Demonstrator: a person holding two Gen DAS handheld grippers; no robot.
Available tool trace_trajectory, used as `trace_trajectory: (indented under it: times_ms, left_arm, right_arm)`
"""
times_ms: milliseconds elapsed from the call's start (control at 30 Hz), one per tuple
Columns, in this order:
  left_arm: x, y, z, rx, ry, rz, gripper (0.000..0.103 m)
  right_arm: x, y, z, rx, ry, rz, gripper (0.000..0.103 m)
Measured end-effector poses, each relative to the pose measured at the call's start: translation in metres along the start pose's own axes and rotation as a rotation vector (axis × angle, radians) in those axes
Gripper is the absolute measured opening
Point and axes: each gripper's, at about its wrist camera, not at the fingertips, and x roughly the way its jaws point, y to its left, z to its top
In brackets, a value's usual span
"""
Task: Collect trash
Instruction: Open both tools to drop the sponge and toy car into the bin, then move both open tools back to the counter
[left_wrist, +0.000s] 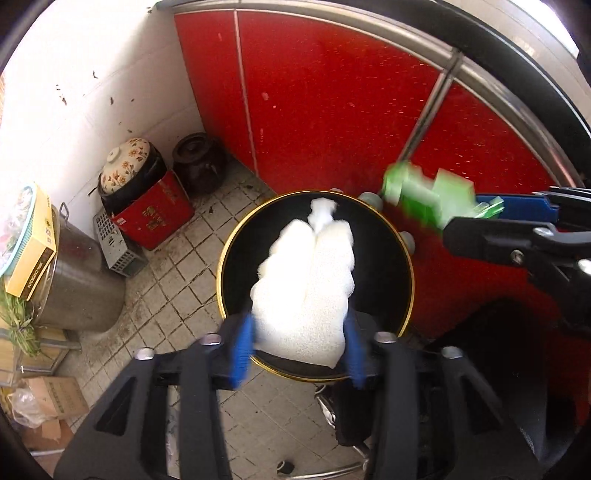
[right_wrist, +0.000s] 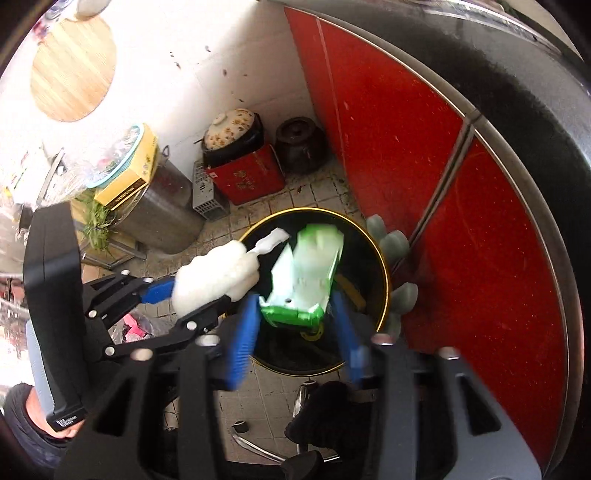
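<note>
I looked down on a grimy tiled floor (left_wrist: 173, 280) meeting a white wall (left_wrist: 110, 74), red cabinet doors (left_wrist: 332, 110) on my right, a steel pot (left_wrist: 77, 280), a flowered lid (left_wrist: 125, 164) and a red box (left_wrist: 155, 212) in the corner.

**Both grippers over the bin**

Your right gripper (right_wrist: 299, 325) points down into the black gold-rimmed bin (right_wrist: 384, 273), its blue pads spread beside a blurred green-and-white carton (right_wrist: 306, 273) without pressing it. Your left gripper (right_wrist: 192, 291) comes in from the left with a white foam wad (right_wrist: 218, 277) between its jaws.
</note>
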Motion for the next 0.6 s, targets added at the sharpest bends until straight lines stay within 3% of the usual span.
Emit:
trace_trajectory:
  times_ms: [33,67,367,600]
  left_arm:
    - [0.001,0.001,0.000,0.003,-0.002,0.005,0.066]
    - [0.001,0.001,-0.002,0.004,-0.011,0.010,0.068]
    - [-0.009,0.005,-0.004,-0.014,-0.017,0.013,0.075]
    - [-0.057,-0.030,0.006,0.039,-0.130,-0.006,0.088]
  right_arm:
    - [0.000,-0.001,0.000,0.005,-0.004,0.009,0.069]
    - [-0.001,-0.001,0.000,0.002,-0.012,0.012,0.069]
    - [-0.034,-0.005,-0.015,-0.003,-0.070,-0.004,0.075]
    - [-0.111,-0.015,-0.041,0.021,-0.225,-0.048,0.081]
